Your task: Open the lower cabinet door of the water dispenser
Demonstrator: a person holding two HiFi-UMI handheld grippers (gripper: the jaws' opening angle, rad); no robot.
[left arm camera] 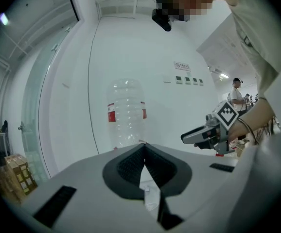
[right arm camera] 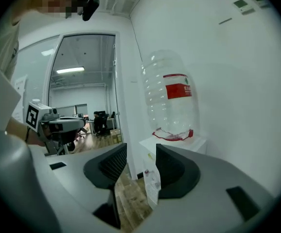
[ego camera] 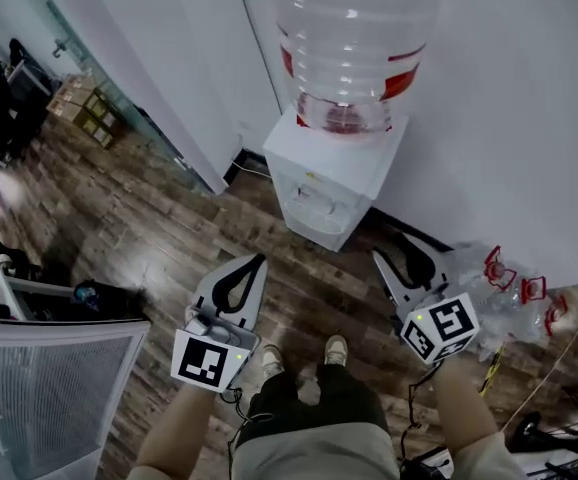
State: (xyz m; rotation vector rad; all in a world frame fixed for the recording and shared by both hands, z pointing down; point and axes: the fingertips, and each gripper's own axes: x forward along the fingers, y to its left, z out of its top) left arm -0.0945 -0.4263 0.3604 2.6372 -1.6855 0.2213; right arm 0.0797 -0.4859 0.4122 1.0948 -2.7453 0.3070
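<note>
**Pre-contact check: dispenser door not yet reached**

Left: my left hand-held gripper (ego camera: 259, 260) hangs over the floor (ego camera: 149, 228), short of the unit. Its jaws are closed tip to tip with nothing between them.

Centre: the dispenser (ego camera: 334, 183) stands on the floor against the wall (ego camera: 529, 118), ahead of both grippers and well apart from them. A large clear bottle (ego camera: 354, 48) sits upside down on top and looks nearly empty. The door is on the lower front. The head view is too steep to show it, and the right gripper view shows only a narrow strip of the front between the jaws. I cannot make out a handle or which side the hinge is on.

Right: my right hand-held gripper (ego camera: 405, 258) has its jaws apart and holds nothing. Crushed bottles (ego camera: 509, 298) lie on the floor just beyond it.

Handling assessment: I judge the door to be a light, stiff panel, smooth and likely slippery. It is probably held shut by a weak catch. The free edge or a recessed pull is the best place to take hold. With so little water on top, the unit may shift under a sharp pull, so a slow, steady pull is advised.
</note>
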